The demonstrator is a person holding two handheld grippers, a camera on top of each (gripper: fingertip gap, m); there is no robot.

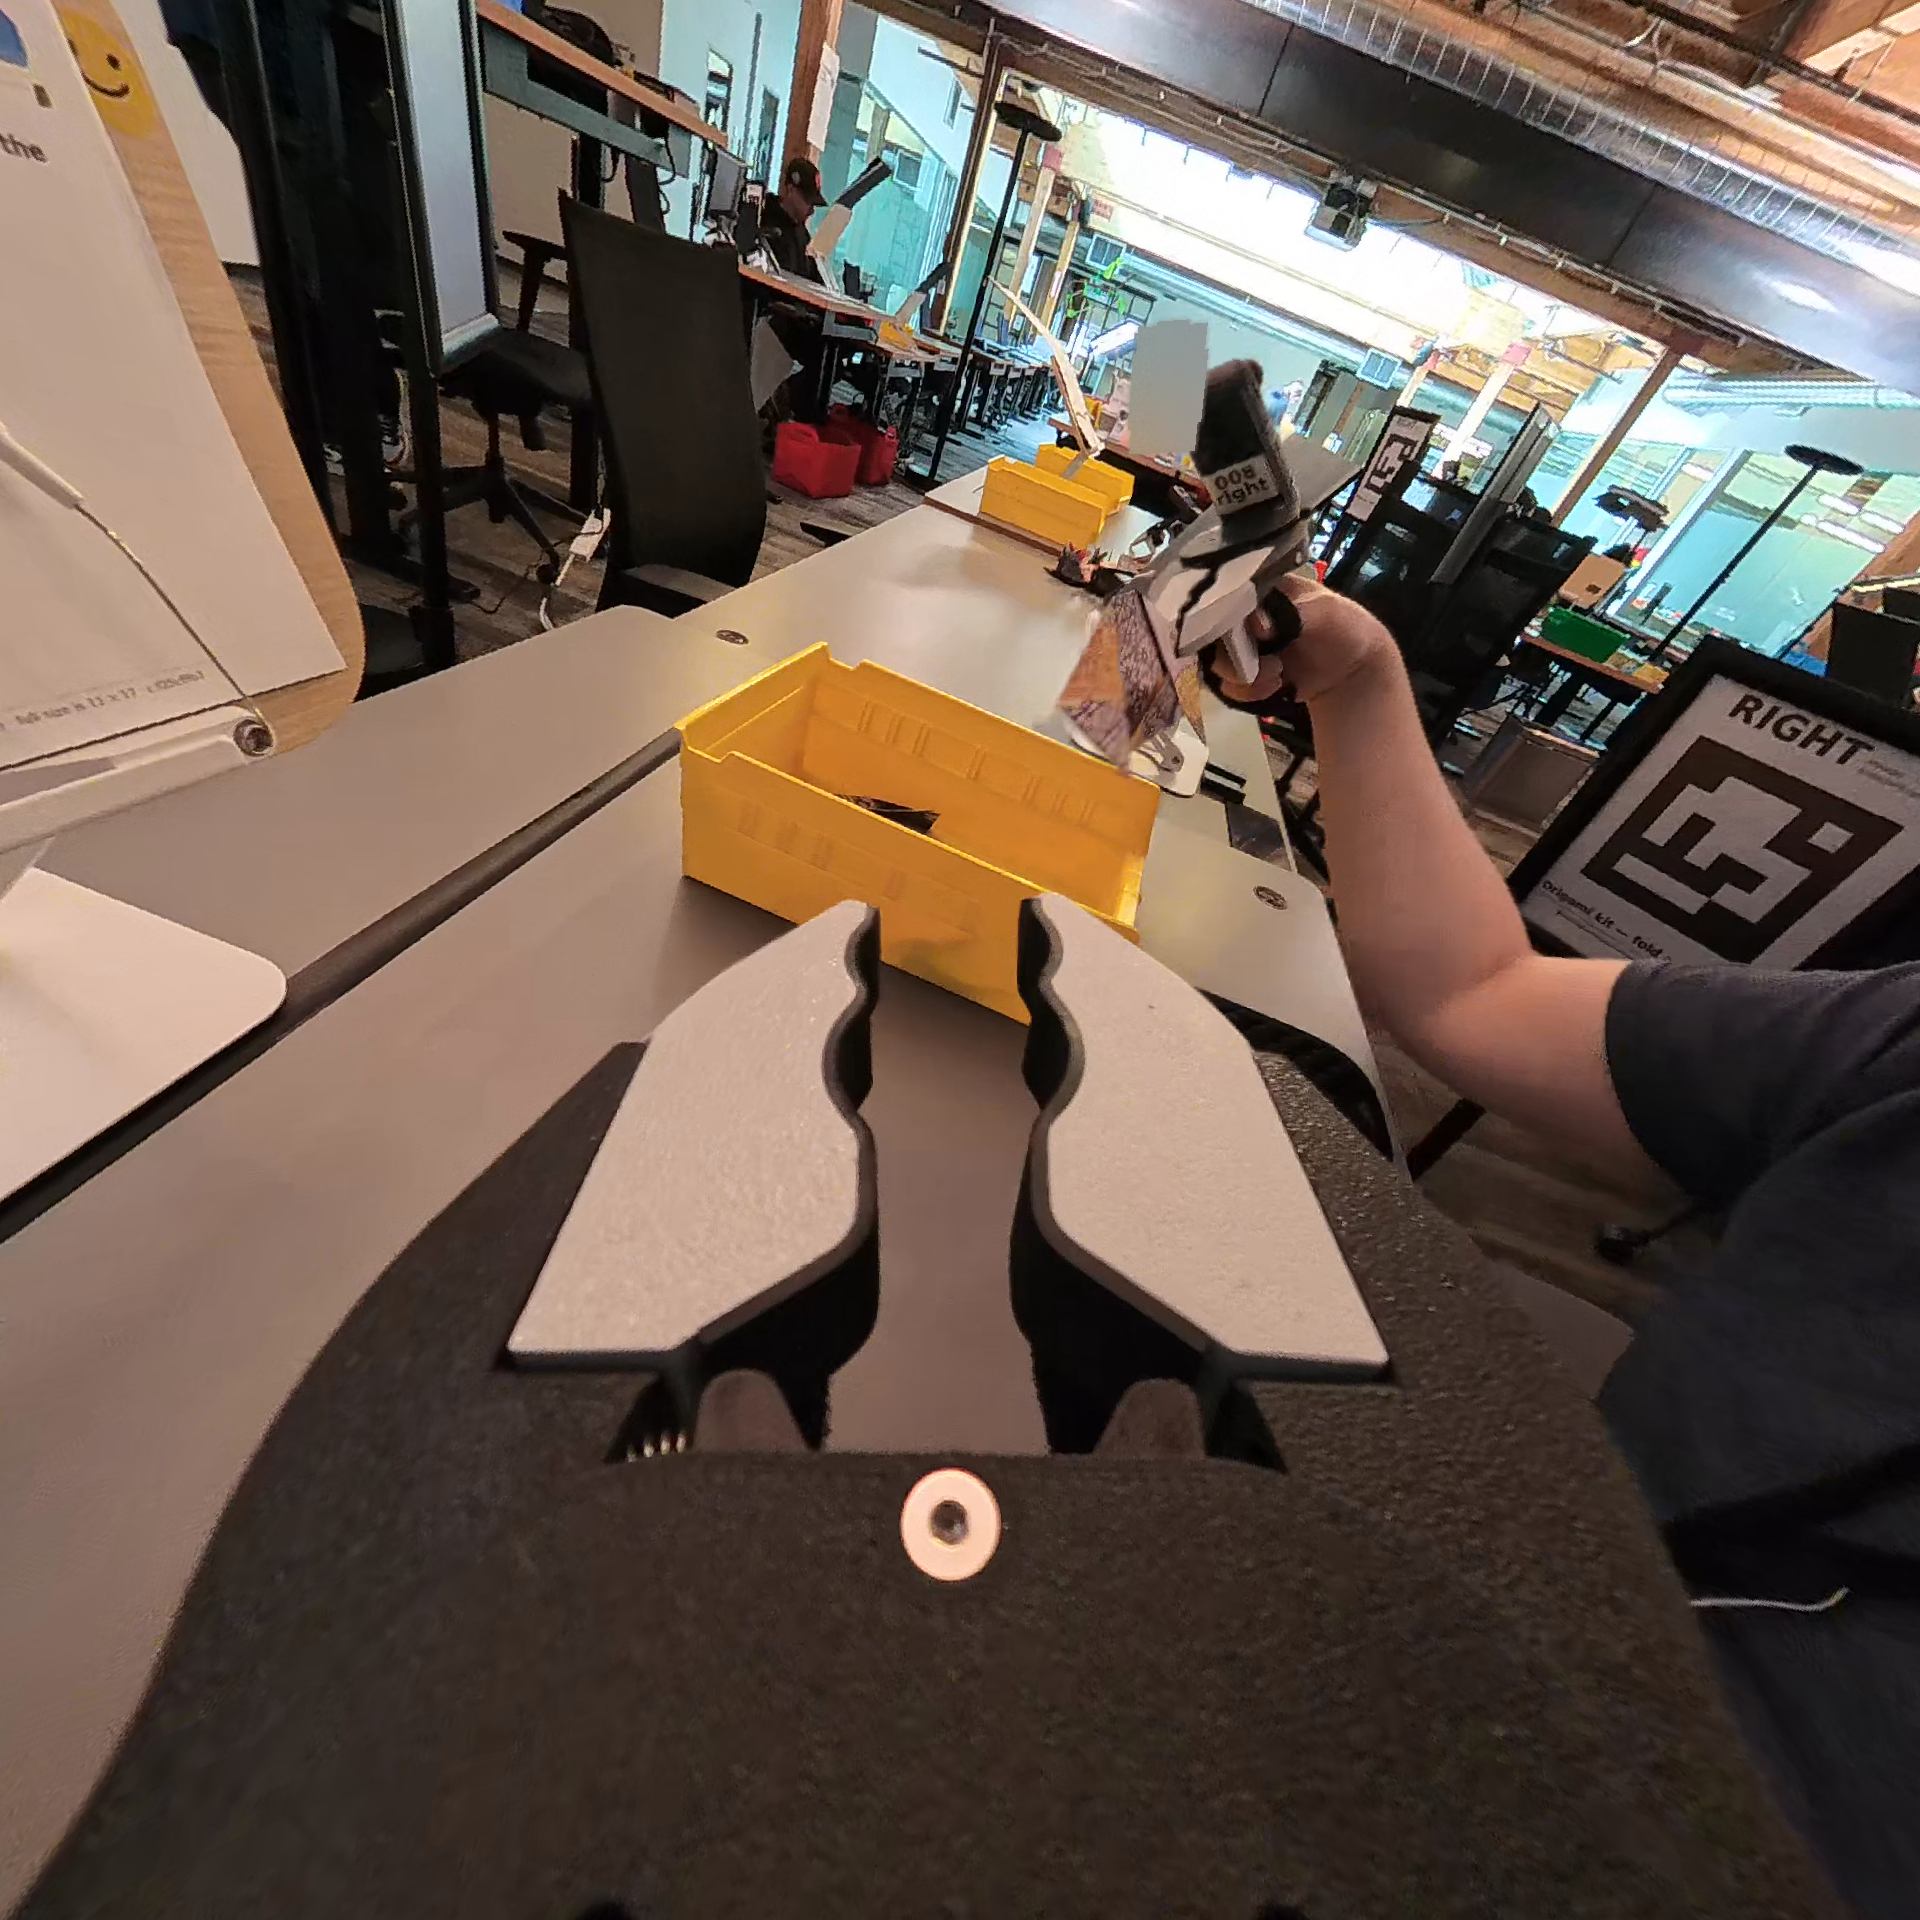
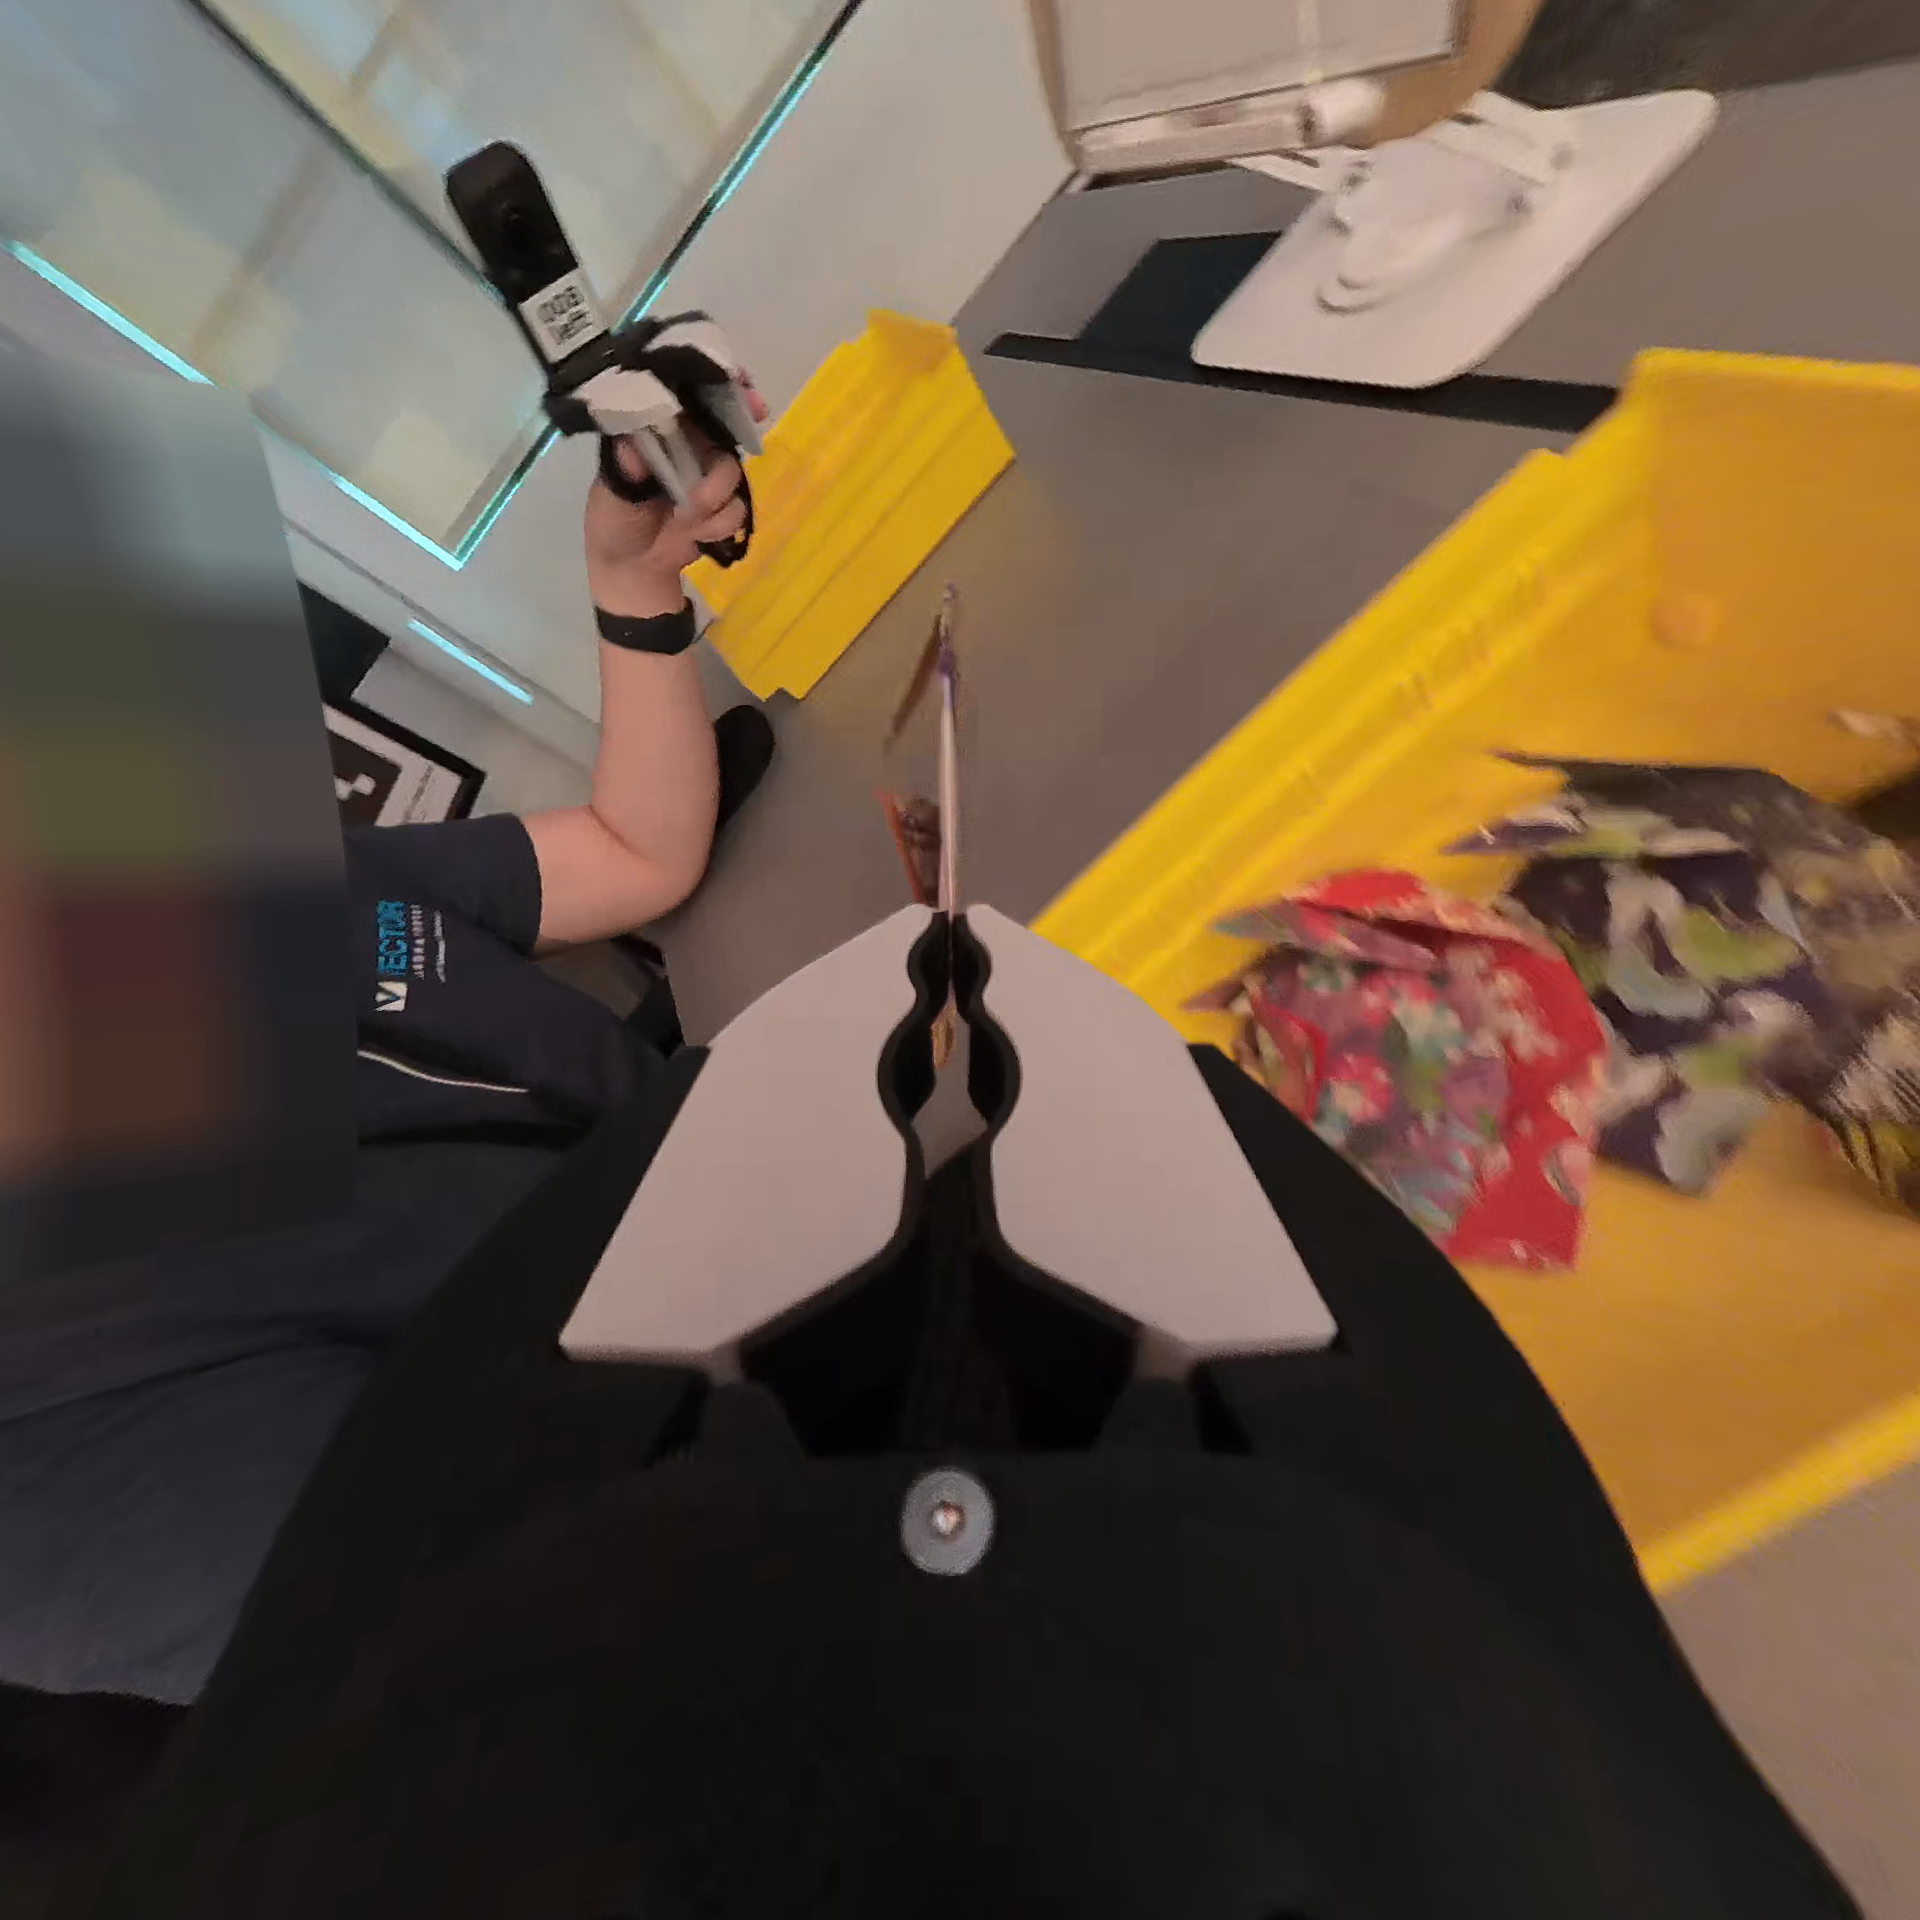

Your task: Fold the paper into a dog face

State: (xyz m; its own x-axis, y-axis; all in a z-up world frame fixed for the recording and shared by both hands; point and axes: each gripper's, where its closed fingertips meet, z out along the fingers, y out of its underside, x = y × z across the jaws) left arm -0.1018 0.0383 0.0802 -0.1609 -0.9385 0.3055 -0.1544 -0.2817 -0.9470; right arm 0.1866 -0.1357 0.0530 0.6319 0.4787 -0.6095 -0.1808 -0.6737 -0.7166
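My right gripper [image 2: 951, 920] is shut on a folded patterned paper [image 2: 948, 769], which I see edge-on, held in the air above the grey table [image 2: 1143, 582]. In the left wrist view the same gripper [image 1: 1148, 623] holds the paper [image 1: 1127, 691] up beyond a yellow bin [image 1: 914, 821]. My left gripper [image 1: 948, 914] is open and empty, low over the table in front of that bin. It also shows in the right wrist view [image 2: 675, 384], far from the paper.
A yellow bin [image 2: 1351, 748] at the right holds several folded patterned papers, one red [image 2: 1423, 1049] and one dark [image 2: 1714, 935]. A second yellow bin [image 2: 862, 499] lies farther off. A white stand base [image 1: 104, 1018] sits at the left. A framed marker board [image 1: 1745, 831] stands at the right. Left tips to right tips: about 35 centimeters.
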